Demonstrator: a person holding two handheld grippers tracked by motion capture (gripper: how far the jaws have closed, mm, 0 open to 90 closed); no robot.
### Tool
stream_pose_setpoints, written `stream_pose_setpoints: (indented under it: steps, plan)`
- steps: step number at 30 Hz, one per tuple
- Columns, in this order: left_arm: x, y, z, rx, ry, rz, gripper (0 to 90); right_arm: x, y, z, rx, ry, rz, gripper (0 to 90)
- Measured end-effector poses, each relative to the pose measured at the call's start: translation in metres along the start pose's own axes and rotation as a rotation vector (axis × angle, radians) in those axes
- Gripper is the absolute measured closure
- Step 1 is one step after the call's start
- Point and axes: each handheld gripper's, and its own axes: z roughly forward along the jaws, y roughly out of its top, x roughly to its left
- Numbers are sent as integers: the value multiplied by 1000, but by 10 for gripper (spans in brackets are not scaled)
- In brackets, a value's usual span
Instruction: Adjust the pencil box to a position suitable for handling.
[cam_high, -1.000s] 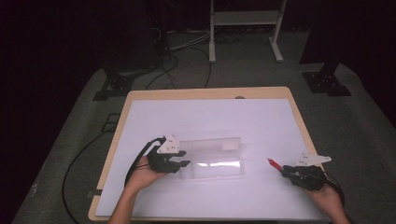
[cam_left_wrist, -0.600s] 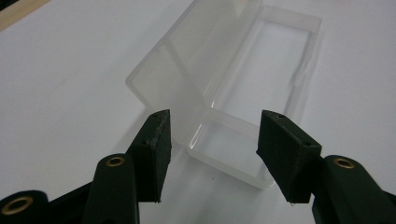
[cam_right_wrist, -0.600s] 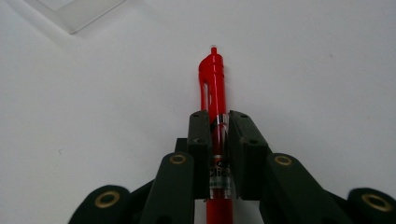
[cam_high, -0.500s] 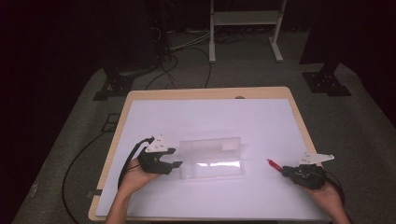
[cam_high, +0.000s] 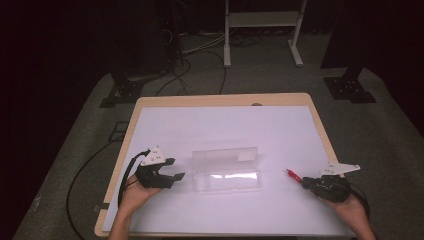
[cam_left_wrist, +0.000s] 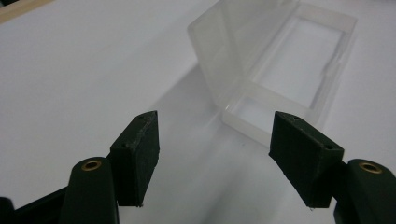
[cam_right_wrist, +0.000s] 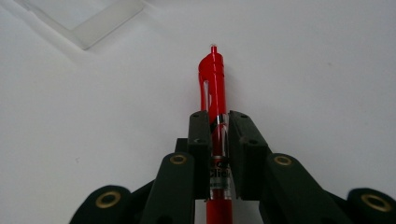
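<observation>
A clear plastic case (cam_high: 227, 168) lies open in the middle of the white table, its lid standing up at the back. My left gripper (cam_high: 176, 169) rests just left of the case, jaws open and empty; in the left gripper view the clear case (cam_left_wrist: 273, 70) lies a short way beyond the open left gripper (cam_left_wrist: 224, 154). At the table's right, my right gripper (cam_high: 306, 182) is shut on a red pen (cam_high: 294, 174) that points toward the case. In the right gripper view the red pen (cam_right_wrist: 212, 88) sticks out forward from the shut right gripper (cam_right_wrist: 218, 140).
The white table top (cam_high: 220, 125) has a wooden rim (cam_high: 220, 100). Black cables (cam_high: 100, 165) trail off its left edge onto the grey floor. A white stand (cam_high: 260, 30) and dark equipment bases (cam_high: 350, 87) stand beyond the far edge.
My left gripper has drawn back to the left, away from the case's left end, and now stands apart from it. The right gripper with the pen has barely moved.
</observation>
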Motion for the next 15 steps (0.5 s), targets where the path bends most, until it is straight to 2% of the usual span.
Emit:
stream_pose_setpoints:
  steps: [9,12,15]
  plan:
    - [5,-5,-6,-19,28,-2,297,7,10,-11,-17,-4,-10,789]
    - [5,-6,-7,-19,28,-2,293,9,14,-16,-20,-2,-7,789]
    - [6,-6,-8,-34,23,-9,280,14,20,-20,-8,-5,-27,789]
